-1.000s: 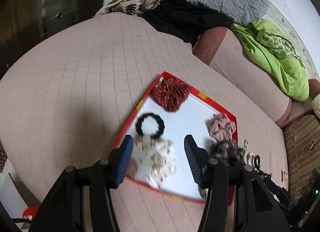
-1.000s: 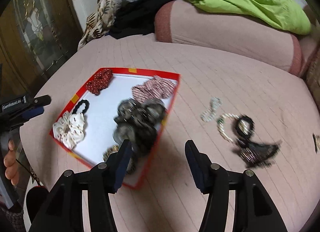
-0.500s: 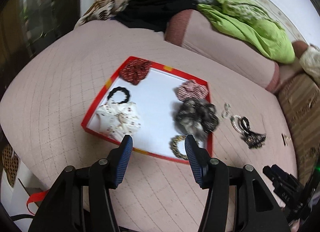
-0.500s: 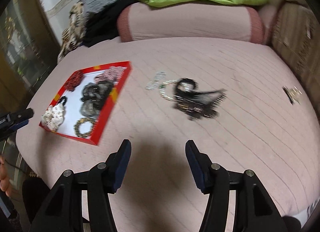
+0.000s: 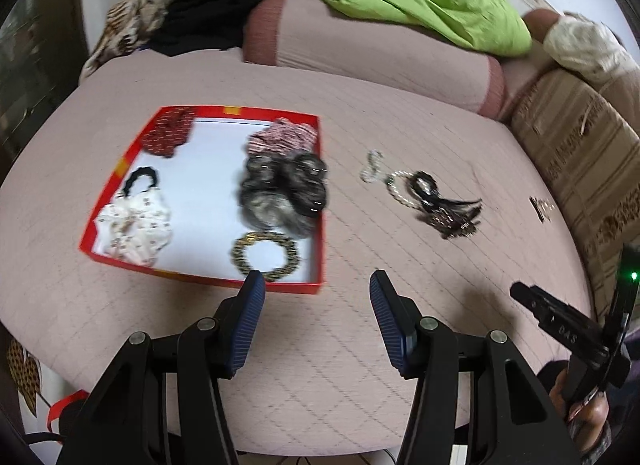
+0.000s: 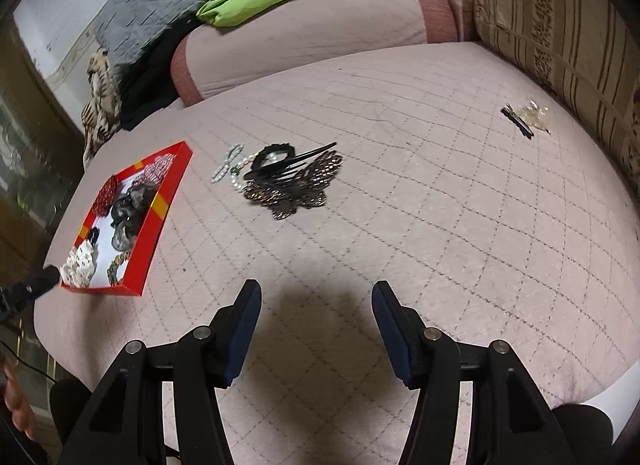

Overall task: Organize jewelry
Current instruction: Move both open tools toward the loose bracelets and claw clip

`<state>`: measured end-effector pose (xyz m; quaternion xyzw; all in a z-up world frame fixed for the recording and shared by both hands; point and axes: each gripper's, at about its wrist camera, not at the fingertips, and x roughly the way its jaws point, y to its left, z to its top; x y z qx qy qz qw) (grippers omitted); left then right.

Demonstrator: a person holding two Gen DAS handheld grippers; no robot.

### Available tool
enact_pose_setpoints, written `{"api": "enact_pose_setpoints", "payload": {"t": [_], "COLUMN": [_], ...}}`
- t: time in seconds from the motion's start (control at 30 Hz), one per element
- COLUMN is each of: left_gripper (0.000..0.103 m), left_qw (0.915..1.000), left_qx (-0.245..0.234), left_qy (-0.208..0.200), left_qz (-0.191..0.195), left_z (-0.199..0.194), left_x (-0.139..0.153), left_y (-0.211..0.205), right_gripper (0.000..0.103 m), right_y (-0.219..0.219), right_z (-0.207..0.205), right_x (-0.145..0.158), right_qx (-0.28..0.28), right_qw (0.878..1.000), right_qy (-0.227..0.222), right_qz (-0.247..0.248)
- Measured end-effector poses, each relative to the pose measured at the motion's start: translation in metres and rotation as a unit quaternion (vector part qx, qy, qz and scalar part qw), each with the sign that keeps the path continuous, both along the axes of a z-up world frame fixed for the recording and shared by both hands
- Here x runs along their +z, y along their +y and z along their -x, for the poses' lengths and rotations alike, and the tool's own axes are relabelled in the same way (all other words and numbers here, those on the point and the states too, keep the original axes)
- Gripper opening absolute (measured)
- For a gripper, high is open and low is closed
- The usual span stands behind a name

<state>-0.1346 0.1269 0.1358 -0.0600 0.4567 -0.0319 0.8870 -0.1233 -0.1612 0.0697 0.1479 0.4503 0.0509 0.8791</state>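
A red tray (image 5: 322,225) (image 6: 160,209) on the pink quilted bed holds several scrunchies and a gold beaded bracelet (image 5: 264,255). A grey-black scrunchie (image 5: 284,189) lies at its right side. To the right of the tray lie a white bead bracelet (image 5: 372,167) (image 6: 226,163), a pearl bracelet (image 5: 400,189), a black hair tie (image 6: 276,155) and a butterfly hair comb (image 5: 452,213) (image 6: 296,185). A hair clip (image 6: 524,119) (image 5: 540,207) lies far right. My left gripper (image 5: 316,301) is open and empty, just in front of the tray. My right gripper (image 6: 316,309) is open and empty, well short of the comb.
A pink bolster (image 5: 372,53) runs along the back of the bed with a green cloth (image 5: 420,5) and a grey blanket (image 6: 140,21) on it. A striped cushion (image 6: 560,37) stands at the right. The bed's edge is close below both grippers.
Both grippers have pulled back and swung right. The left view went from close over the tray to showing the loose jewelry; the right view shifted from the tray to the comb and clip.
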Motion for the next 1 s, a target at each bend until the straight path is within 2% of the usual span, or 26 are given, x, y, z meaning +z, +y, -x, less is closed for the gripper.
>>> {"api": "enact_pose_setpoints", "payload": {"t": [0.17,0.3,0.47,0.6,0.67,0.77,1.0], "left_gripper": [0.053,0.053,0.053,0.049,0.046,0.037,0.035], "left_qw": [0.9997,0.9991,0.9969,0.9948,0.9937,0.9903,0.9814], "left_qx": [-0.021,-0.039,-0.069,-0.082,-0.081,-0.073,-0.054], "left_qy": [0.011,0.013,0.02,0.041,0.056,0.085,0.123], "left_qz": [-0.001,0.006,0.03,0.045,0.055,0.083,0.137], "left_z": [-0.019,-0.046,-0.089,-0.126,-0.143,-0.167,-0.203], "left_x": [-0.008,-0.013,-0.023,-0.043,-0.054,-0.075,-0.11], "left_y": [-0.021,-0.039,-0.061,-0.075,-0.079,-0.081,-0.085], "right_gripper": [0.062,0.062,0.062,0.062,0.062,0.062,0.062], "right_y": [-0.008,-0.013,-0.021,-0.027,-0.028,-0.027,-0.025], "right_z": [-0.008,-0.025,-0.067,-0.099,-0.106,-0.111,-0.126], "right_x": [-0.003,0.006,0.021,0.016,0.009,-0.004,-0.033], "right_qx": [-0.001,0.007,0.027,0.031,0.033,0.035,0.004], "right_qw": [1.0,1.0,0.999,0.999,0.998,0.994,0.983], "right_qy": [0.001,-0.011,-0.017,-0.001,0.006,0.022,0.052], "right_qz": [-0.018,-0.024,-0.027,-0.044,-0.061,-0.096,-0.177]}}
